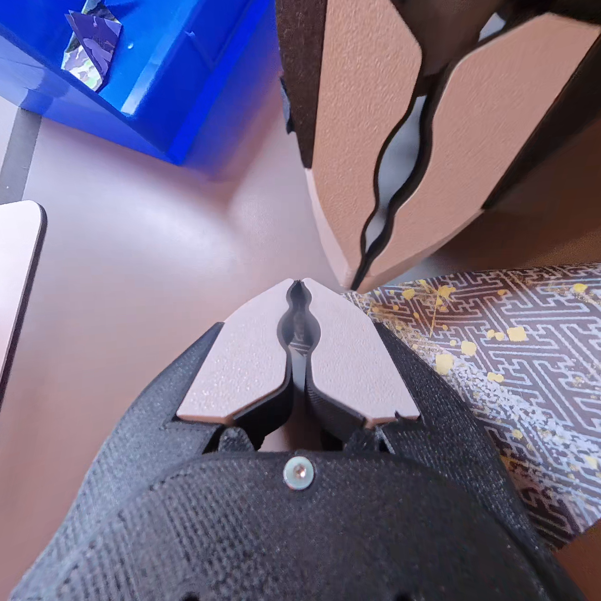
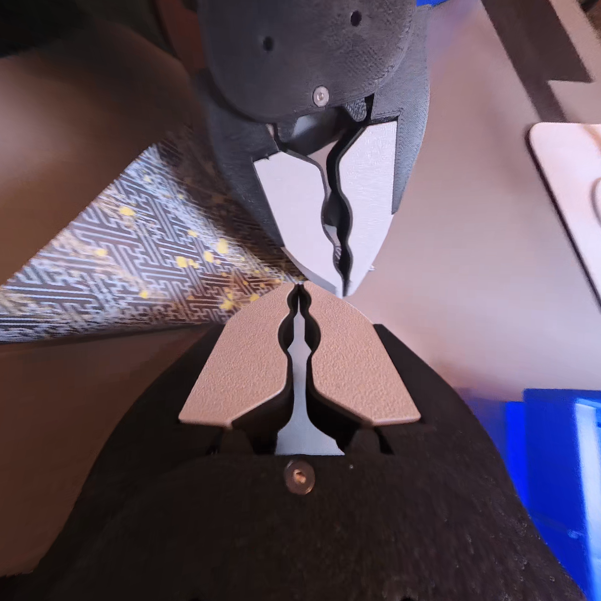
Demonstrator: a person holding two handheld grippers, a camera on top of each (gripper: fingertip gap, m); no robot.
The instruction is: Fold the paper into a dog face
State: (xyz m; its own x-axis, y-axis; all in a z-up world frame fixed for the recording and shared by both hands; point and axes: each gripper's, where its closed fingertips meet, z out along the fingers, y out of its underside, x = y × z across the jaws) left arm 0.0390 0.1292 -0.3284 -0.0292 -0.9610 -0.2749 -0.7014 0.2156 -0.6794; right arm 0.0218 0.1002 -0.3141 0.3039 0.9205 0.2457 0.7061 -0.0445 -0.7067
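Observation:
The paper [image 1: 487,357] has a dark maze pattern with silver and gold flecks. It tapers to a corner where both grippers meet, and it also shows in the right wrist view [image 2: 113,260]. My left gripper [image 1: 300,283] is shut on that corner, and the pattern shows in the gap between its jaws. My right gripper [image 2: 298,287] is shut tip to tip against the left one, with a pale sheet, apparently the paper's plain side, in its gap. The right gripper [image 1: 354,286] comes in from the top right in the left wrist view. The left gripper [image 2: 344,291] comes in from above in the right wrist view.
A blue box [image 1: 146,81] stands at the far left and holds a folded shiny paper piece [image 1: 91,48]. It also shows in the right wrist view [image 2: 553,471]. A pale board with a rounded corner [image 1: 16,276] lies on the mauve table [image 1: 146,244]. My two grippers' fingertips are within a few centimetres of each other.

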